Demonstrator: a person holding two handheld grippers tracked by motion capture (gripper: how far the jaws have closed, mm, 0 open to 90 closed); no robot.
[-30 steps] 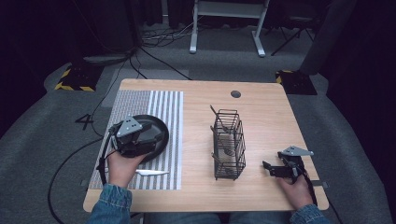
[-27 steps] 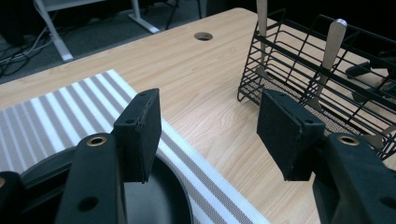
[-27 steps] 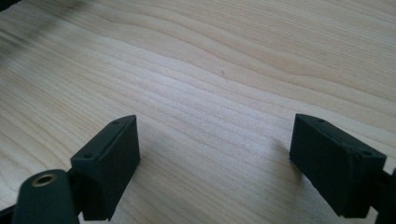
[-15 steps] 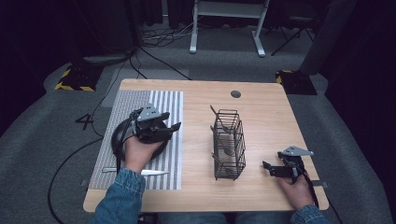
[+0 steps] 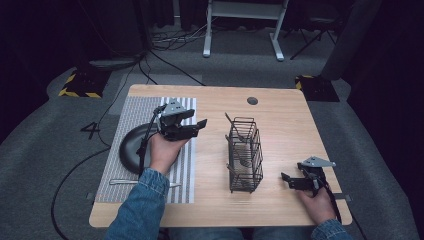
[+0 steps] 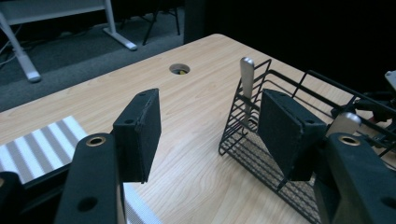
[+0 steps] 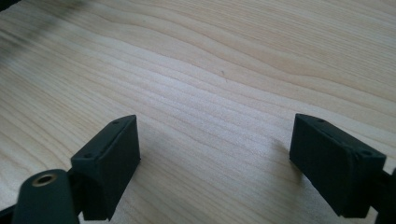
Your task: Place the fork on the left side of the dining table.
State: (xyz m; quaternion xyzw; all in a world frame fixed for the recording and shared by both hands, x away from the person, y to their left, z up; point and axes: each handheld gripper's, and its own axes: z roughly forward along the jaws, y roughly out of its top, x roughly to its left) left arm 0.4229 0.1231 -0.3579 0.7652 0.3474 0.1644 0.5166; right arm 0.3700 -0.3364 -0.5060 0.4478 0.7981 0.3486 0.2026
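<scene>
Left gripper (image 5: 196, 124) gapes empty beside wire basket (image 5: 245, 155), seemingly untouching.

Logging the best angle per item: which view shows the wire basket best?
The high view: the whole wire basket stands upright on the table, between the left gripper and right gripper, with cutlery inside. The left gripper view shows just one end, partly behind a jaw. The right gripper view looks at bare wood.

Pale smooth wood-grain table (image 5: 280, 112), black wire basket (image 5: 245, 155), striped woven mat (image 5: 137, 107), matt black plate (image 5: 131, 149).
</scene>
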